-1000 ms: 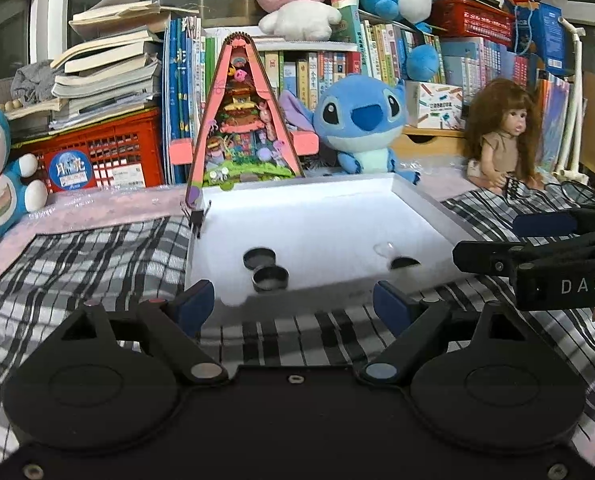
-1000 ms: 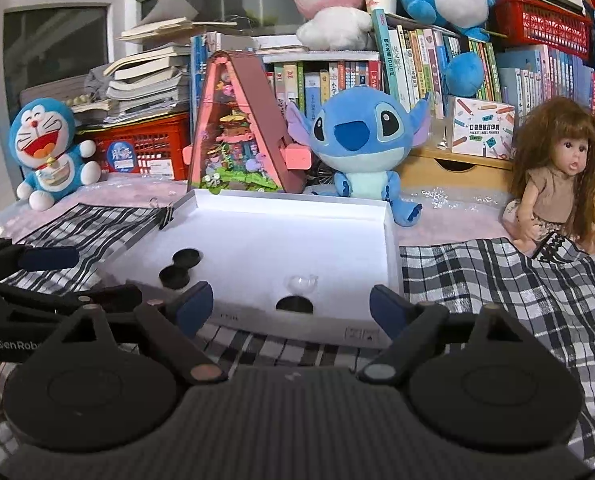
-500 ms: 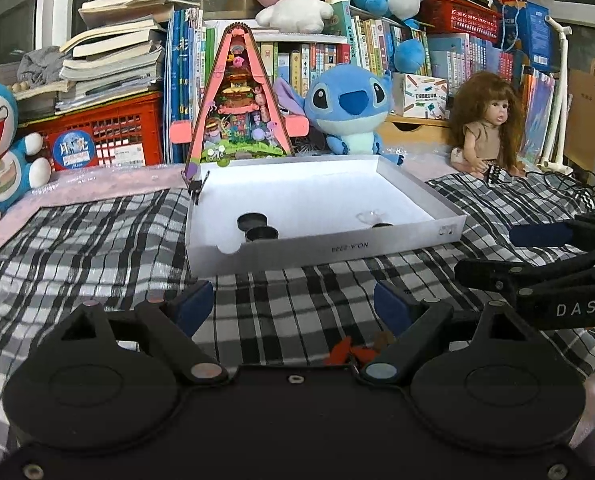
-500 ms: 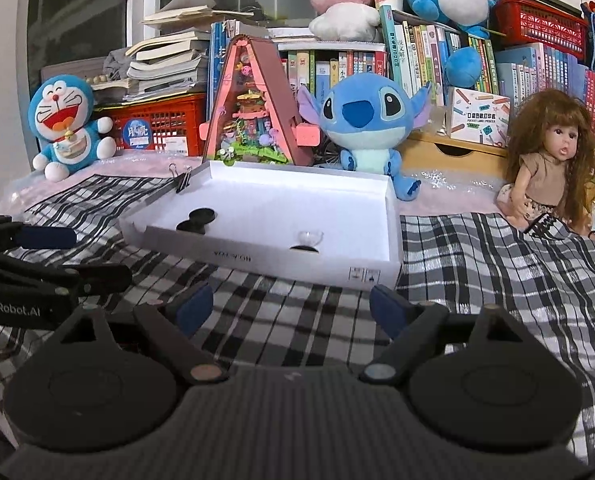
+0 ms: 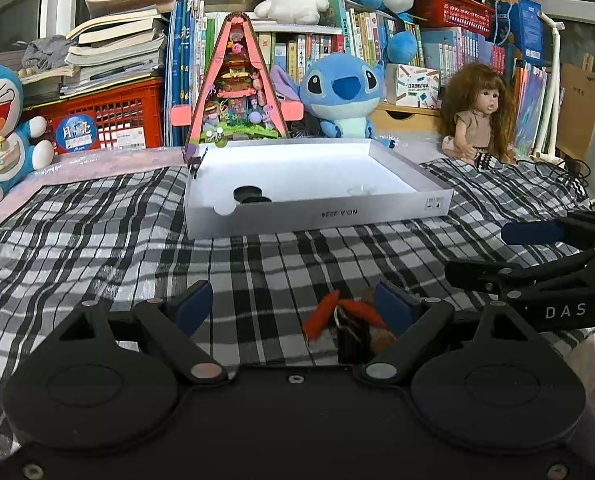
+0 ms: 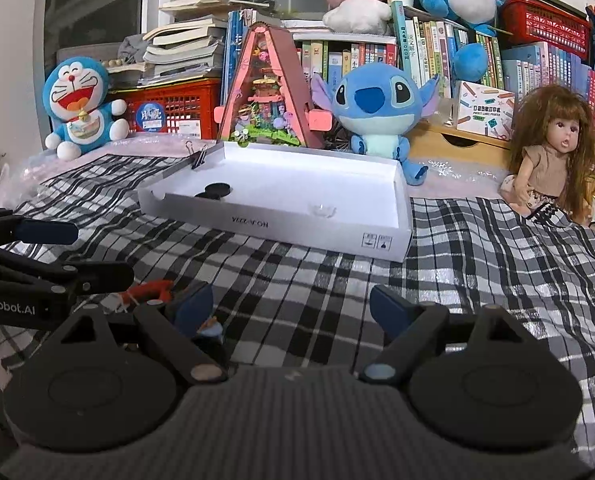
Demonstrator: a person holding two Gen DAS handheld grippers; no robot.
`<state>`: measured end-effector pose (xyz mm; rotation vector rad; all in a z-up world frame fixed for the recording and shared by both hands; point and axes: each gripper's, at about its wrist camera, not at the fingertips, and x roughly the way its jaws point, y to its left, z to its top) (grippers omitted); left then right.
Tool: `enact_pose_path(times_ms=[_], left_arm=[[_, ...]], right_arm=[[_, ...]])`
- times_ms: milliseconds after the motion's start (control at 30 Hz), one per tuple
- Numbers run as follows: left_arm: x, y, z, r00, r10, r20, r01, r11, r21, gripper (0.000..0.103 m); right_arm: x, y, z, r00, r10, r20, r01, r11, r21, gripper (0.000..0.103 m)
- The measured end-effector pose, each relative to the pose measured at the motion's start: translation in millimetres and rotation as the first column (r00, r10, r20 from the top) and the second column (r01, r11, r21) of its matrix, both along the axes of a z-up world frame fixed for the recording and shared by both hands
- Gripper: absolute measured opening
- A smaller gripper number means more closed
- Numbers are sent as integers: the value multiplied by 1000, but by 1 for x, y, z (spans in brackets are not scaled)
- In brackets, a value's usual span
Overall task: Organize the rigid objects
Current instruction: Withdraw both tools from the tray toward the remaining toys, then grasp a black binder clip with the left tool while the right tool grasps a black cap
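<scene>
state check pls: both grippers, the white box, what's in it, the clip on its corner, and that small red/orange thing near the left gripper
left gripper: open, nothing gripped
right gripper: open, empty
white box: lidless, flat on the plaid cloth
two black discs: inside the box, near its left corner, overlapping
clear round piece: inside the box, right side
binder clip: clamped on the box's far left corner
red/orange object: on the cloth by the left gripper's right finger, partly hidden

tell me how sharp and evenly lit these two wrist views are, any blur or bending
Left wrist view: the white box is sharp, the small red-topped object near the fingers is soft, the corners go dark. Right wrist view: the checked cloth is crisp, the shelves bow at the edges, and light glares off the box's floor.
</scene>
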<state>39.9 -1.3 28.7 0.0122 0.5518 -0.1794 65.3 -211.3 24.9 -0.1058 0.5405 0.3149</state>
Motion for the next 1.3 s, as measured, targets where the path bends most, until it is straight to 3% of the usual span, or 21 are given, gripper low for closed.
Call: enact_pose_path(times_ms=[700,1067,1300], left_arm=[[-23,6,-19,999,4,-31,-5,1000,-19,87],[-19,4,-27,999,23,-44,-23,1000,8,86],[-18,-3,-29,999,-17,-41,16,1000,-20,59]], right_arm=[[-18,-3,-17,1000,4,-30,-4,1000,-9,91],[-32,4,-24,998,53,-26,-54,998,-38,91],[-33,13,-29,996,86,-37,-87,995,-41,90]])
